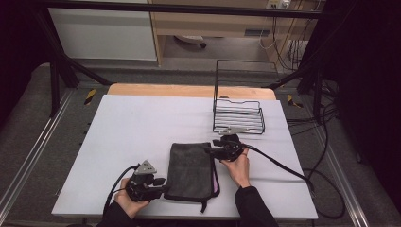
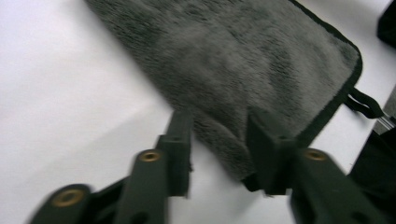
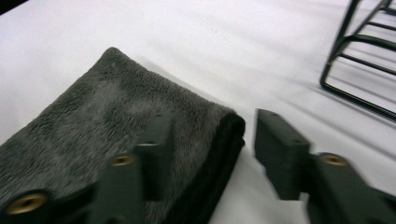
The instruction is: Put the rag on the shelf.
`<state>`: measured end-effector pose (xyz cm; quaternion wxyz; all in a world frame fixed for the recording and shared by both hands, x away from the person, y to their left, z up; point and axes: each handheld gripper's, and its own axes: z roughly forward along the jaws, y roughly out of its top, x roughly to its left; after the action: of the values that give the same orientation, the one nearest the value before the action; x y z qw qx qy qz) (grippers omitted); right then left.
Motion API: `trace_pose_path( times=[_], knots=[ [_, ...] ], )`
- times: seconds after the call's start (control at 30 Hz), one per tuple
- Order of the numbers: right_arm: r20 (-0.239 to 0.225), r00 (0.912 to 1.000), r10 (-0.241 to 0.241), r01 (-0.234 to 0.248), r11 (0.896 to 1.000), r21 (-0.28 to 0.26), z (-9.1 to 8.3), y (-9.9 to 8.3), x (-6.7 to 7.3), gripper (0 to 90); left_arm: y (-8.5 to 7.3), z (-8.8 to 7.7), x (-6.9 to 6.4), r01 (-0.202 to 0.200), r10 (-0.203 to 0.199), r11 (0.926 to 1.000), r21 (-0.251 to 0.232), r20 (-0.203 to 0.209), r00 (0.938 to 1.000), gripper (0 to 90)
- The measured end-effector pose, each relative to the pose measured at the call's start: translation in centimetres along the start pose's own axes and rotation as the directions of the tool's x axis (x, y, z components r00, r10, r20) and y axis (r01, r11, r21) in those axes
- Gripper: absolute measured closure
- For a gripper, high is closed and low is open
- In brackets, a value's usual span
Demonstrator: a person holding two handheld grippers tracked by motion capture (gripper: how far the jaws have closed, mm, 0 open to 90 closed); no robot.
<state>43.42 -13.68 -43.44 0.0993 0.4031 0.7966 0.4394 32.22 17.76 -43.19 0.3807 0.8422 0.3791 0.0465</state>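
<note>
Folded grey towel [image 1: 191, 171]: my left tongs [image 1: 161, 181] and right tongs [image 1: 211, 150] both gape open, straddling opposite corners, gripping nothing. Next, I'd close both.

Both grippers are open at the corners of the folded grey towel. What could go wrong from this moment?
1. The folded dark grey fleece towel has several layers; the right gripper straddles its thick far corner and might pinch only some layers, so the fold opens.
2. The left gripper sits over a thin near corner; a shallow bite could slip off.
3. The black wire basket stands close behind the right gripper, so a lift forward might knock it.
</note>
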Motion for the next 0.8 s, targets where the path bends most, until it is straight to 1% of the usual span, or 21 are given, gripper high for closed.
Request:
trace_pose_path(
  times=[0.03, 0.07, 0.17, 0.2, 0.27, 0.3, 0.4, 0.43, 0.53, 0.6, 0.67, 0.73, 0.8],
  knots=[
    [-0.002, 1.0, -0.007, 0.007, 1.0, -0.004, -0.4, -0.2, 0.0, 36.0, 0.0, 0.0, 0.3, -0.001, 0.001, 1.0, -0.007, -0.002, 1.0, 53.1],
    [-0.005, 1.0, -0.005, 0.005, 1.0, -0.006, -0.8, -0.4, -0.1, 31.1, 0.1, -0.1, 0.5, 0.001, -0.001, 0.9999, -0.011, -0.007, 1.0, 49.9],
    [-0.024, 0.9997, 0.006, -0.006, 1.0, -0.025, -2.0, -1.3, -0.3, 20.6, 0.2, -0.2, 1.2, -0.001, 0.001, 0.9997, -0.022, -0.02, 0.9998, 40.5],
    [-0.027, 0.9996, 0.009, -0.009, 1.0, -0.028, -2.3, -1.5, -0.4, 17.1, 0.3, -0.2, 1.4, 0.004, -0.005, 0.9996, -0.029, -0.021, 0.9998, 38.3],
    [-0.04, 0.9992, 0.008, -0.009, 1.0, -0.028, -2.9, -2.0, -0.6, 14.5, 0.5, -0.1, 1.8, -0.001, 0.001, 0.9996, -0.028, -0.022, 0.9998, 34.4],
    [-0.045, 0.999, 0.005, -0.006, 0.999, -0.038, -3.2, -2.2, -0.6, 12.1, 0.6, 0.0, 2.0, -0.002, 0.002, 0.9996, -0.028, -0.022, 0.9997, 32.1],
    [-0.049, 0.9988, -0.003, 0.001, 0.999, -0.044, -3.9, -3.0, -0.7, 5.4, 1.1, 0.2, 2.6, -0.01, 0.009, 0.9996, -0.027, -0.03, 0.9995, 27.3],
    [-0.05, 0.9988, -0.004, 0.002, 0.999, -0.045, -4.0, -3.2, -0.8, 4.8, 1.3, 0.2, 2.8, -0.008, 0.007, 0.9995, -0.03, -0.032, 0.9995, 25.6],
    [-0.059, 0.9983, 0.0, -0.003, 0.999, -0.043, -4.3, -3.8, -1.0, 2.5, 2.0, 0.3, 3.4, -0.008, 0.007, 0.9995, -0.031, -0.019, 0.9998, 22.5],
    [-0.061, 0.9981, 0.004, -0.007, 0.999, -0.036, -4.5, -4.0, -1.1, 1.6, 2.5, 0.5, 3.8, -0.013, 0.012, 0.9993, -0.035, -0.021, 0.9997, 20.6],
    [-0.062, 0.998, 0.011, -0.014, 0.999, -0.036, -4.6, -4.2, -1.3, 1.0, 3.1, 0.8, 4.1, -0.011, 0.01, 0.9994, -0.033, -0.036, 0.9993, 16.0],
    [-0.065, 0.9978, 0.015, -0.018, 0.999, -0.041, -4.7, -4.3, -1.4, 1.0, 3.7, 1.2, 4.5, -0.014, 0.012, 0.9993, -0.035, -0.056, 0.9984, 15.2],
    [-0.065, 0.9978, 0.014, -0.017, 0.999, -0.043, -4.8, -4.3, -1.4, 0.8, 4.3, 1.7, 4.8, -0.012, 0.009, 0.9992, -0.039, -0.062, 0.998, 14.9]
  ],
)
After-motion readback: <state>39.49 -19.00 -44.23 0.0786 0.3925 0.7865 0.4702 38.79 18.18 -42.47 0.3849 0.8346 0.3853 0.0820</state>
